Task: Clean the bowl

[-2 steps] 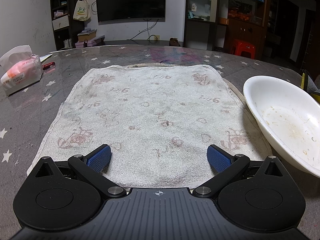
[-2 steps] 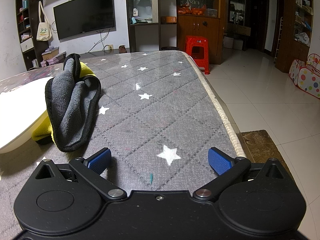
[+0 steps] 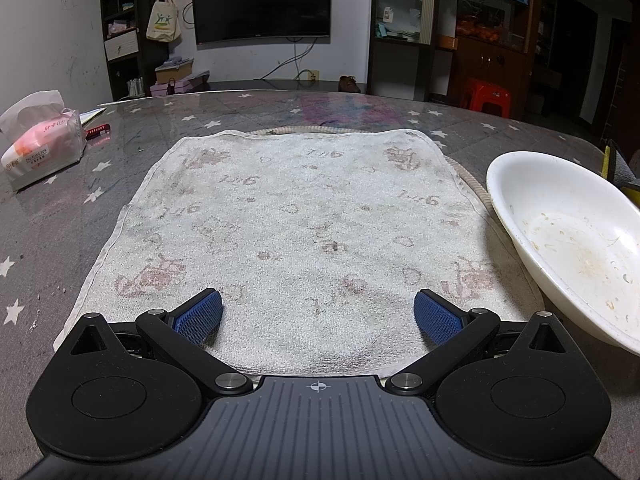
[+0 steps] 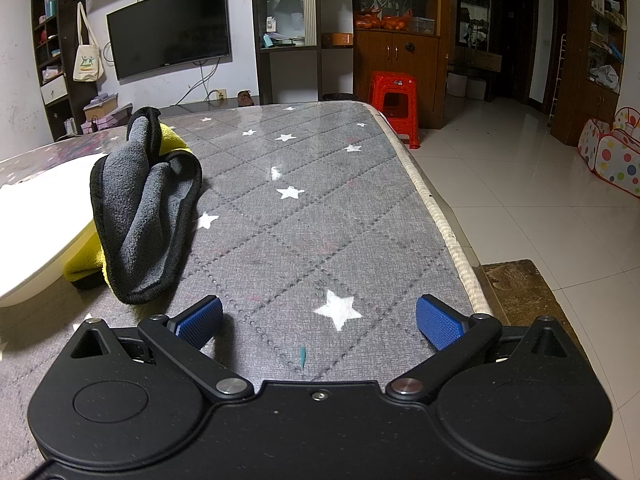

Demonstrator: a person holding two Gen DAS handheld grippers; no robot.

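Left wrist view: the left gripper point(image 3: 318, 314) hangs over the near edge of a white terry towel point(image 3: 304, 240) with faded reddish prints, spread flat on the grey star-patterned tablecloth point(image 3: 60, 240). Its blue-padded jaws stand wide apart with nothing between them. The white bowl point(image 3: 520, 184), the object to be cleaned, sits just right of the towel, its rim overlapping the towel's right edge; its inner surface carries dried yellowish food smears and scattered specks, with no liquid visible. A soft pack of tissues point(image 3: 44, 144), one sheet protruding from its top, lies at far left.

Right wrist view: the right gripper point(image 4: 320, 320) is likewise spread fully and empty, above bare tablecloth point(image 4: 320, 220). A crumpled grey-and-yellow microfibre cloth point(image 4: 140, 208) with black edging rests to the left, touching the outer wall of the bowl point(image 4: 36, 232). A red plastic stool point(image 4: 394, 104) stands on the tiled floor beyond the table.
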